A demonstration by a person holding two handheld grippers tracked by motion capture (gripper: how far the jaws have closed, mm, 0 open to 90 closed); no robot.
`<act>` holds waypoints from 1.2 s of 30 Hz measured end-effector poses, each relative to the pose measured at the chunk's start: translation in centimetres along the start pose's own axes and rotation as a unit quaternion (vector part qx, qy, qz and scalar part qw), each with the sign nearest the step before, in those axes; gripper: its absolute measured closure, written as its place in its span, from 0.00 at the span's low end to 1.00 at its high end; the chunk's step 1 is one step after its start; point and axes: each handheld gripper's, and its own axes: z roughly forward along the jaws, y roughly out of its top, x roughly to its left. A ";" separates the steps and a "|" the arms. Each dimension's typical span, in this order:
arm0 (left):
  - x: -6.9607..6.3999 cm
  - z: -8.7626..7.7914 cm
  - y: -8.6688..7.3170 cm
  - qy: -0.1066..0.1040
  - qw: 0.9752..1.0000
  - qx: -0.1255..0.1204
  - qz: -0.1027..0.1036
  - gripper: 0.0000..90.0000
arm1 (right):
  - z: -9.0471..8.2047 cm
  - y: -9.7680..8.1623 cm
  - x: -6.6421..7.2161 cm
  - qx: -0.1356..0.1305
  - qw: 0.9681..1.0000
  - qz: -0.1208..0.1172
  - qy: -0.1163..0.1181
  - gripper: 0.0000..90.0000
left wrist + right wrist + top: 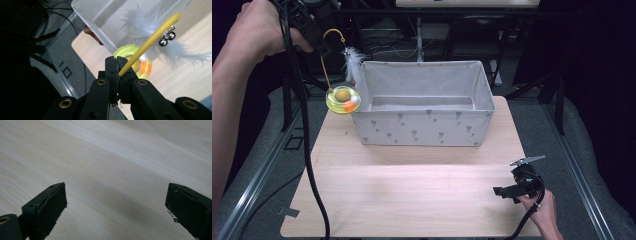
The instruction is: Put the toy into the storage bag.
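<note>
One pale wooden table (412,200) is standing in a dark room, with one grey fabric bin (424,127) sitting on its far half; one cat toy (343,99), a yellow disc with an orange ball, one curved yellow wand (150,42), one white feather (352,62) and two small bells (167,37), is hanging just beside the bin's left wall; the left gripper (117,65) is clamping its jaws together on the wand's end, above the far left corner; the right gripper (498,191) is resting near the table's near right edge, jaws standing wide apart over bare wood.
</note>
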 end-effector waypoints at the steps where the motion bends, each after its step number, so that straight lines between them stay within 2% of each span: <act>1: 0.1 -0.1 0.2 -0.001 1.000 0.004 0.005 0.98 | 0.1 0.0 -0.1 -0.002 1.000 0.000 0.002 0.04; 7: 0.0 -0.4 1.3 0.012 1.000 -0.007 0.007 0.98 | 0.1 0.0 -0.1 0.001 1.000 0.001 0.005 0.04; 9: 0.0 -0.2 1.7 0.015 1.000 -0.002 0.008 0.98 | 0.2 0.0 0.0 0.001 1.000 0.000 0.004 0.04; 16: -0.4 0.3 3.0 0.013 1.000 -0.002 0.013 0.98 | 0.3 0.0 -0.1 0.005 1.000 -0.001 0.012 0.04; 23: -0.9 0.7 4.3 0.020 1.000 0.008 0.021 0.98 | 0.4 -0.1 0.0 0.006 1.000 0.001 0.014 0.04; 28: -1.2 0.6 5.2 0.028 0.999 0.004 0.024 0.98 | 0.3 0.0 0.0 0.006 1.000 0.001 0.014 0.04; 36: -1.0 1.0 6.5 0.024 0.999 -0.004 0.026 0.98 | 0.2 -0.1 0.0 0.008 1.000 0.000 0.016 0.04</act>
